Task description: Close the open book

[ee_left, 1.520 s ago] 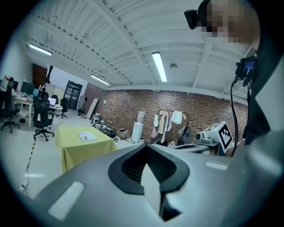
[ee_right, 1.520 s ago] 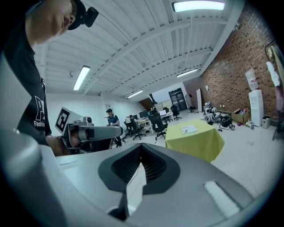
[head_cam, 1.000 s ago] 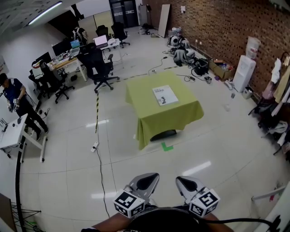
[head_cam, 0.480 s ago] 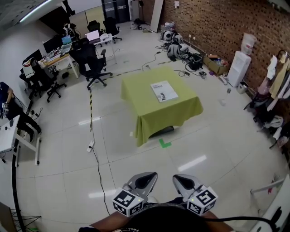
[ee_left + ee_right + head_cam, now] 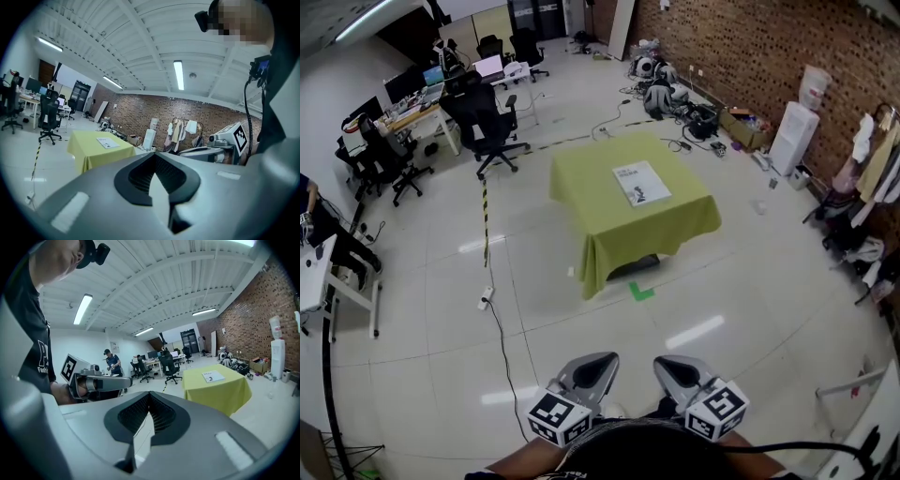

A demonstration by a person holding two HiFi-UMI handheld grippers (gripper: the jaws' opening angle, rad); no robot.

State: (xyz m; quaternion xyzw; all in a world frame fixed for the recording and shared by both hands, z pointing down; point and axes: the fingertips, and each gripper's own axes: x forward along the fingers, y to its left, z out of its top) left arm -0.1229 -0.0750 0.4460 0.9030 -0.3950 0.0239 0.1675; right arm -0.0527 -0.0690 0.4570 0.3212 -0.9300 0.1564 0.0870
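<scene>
Nothing done: we stand far from the yellow-green clothed table (image 5: 600,187), its thin white book (image 5: 641,183) perhaps open; left gripper (image 5: 589,373), right gripper (image 5: 678,373) pressed together, empty.

Setting: open-plan office used as a lab workspace.

Evidence:
- long red brick wall (image 5: 741,47)
- glossy white tiled floor (image 5: 422,281)
- white desks carrying monitors and an open laptop (image 5: 417,108)
- black swivel office chairs (image 5: 492,127)
- white water dispenser with bottle (image 5: 795,141)
- loose black floor cable (image 5: 502,347)
- black-and-yellow striped floor tape (image 5: 485,220)
- fluorescent ceiling strip light (image 5: 178,75)
</scene>
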